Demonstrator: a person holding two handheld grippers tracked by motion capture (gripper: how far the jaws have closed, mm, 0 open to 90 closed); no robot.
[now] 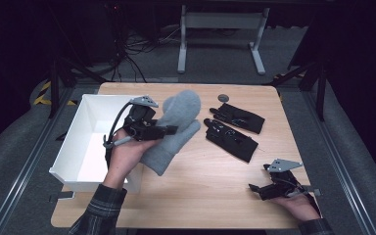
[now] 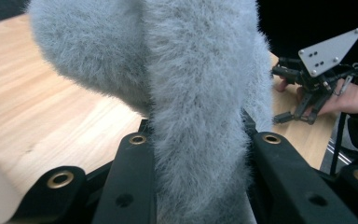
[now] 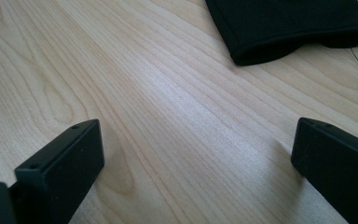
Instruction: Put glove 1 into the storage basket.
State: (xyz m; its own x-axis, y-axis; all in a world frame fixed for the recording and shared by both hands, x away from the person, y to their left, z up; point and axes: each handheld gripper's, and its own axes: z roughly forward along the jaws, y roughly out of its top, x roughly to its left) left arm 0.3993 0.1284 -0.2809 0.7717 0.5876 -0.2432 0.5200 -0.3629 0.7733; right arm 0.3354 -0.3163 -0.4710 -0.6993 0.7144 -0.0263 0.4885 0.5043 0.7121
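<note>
Currently logged: left gripper [image 1: 172, 129] clenched on the grey mitten [image 1: 178, 128] — I held it raised beside the white bin [image 1: 92, 117] at the table's [image 1: 200, 196] left edge, ready for dropping in. Right gripper [image 1: 252, 188] released, resting near the front-right corner — black gloves [image 1: 235, 129] awaited.

The mitten [image 2: 200, 93] is grey, fuzzy, matt fleece. The table [image 3: 168, 116] is pale wood with plain grain and a smooth, faintly shiny finish. The black gloves [image 1: 231, 131] look like matt, smooth cloth. The bin [image 1: 73, 147] is white, smooth plastic. The left gripper [image 2: 198, 154] is matt black plastic with brass-coloured eyelets.
</note>
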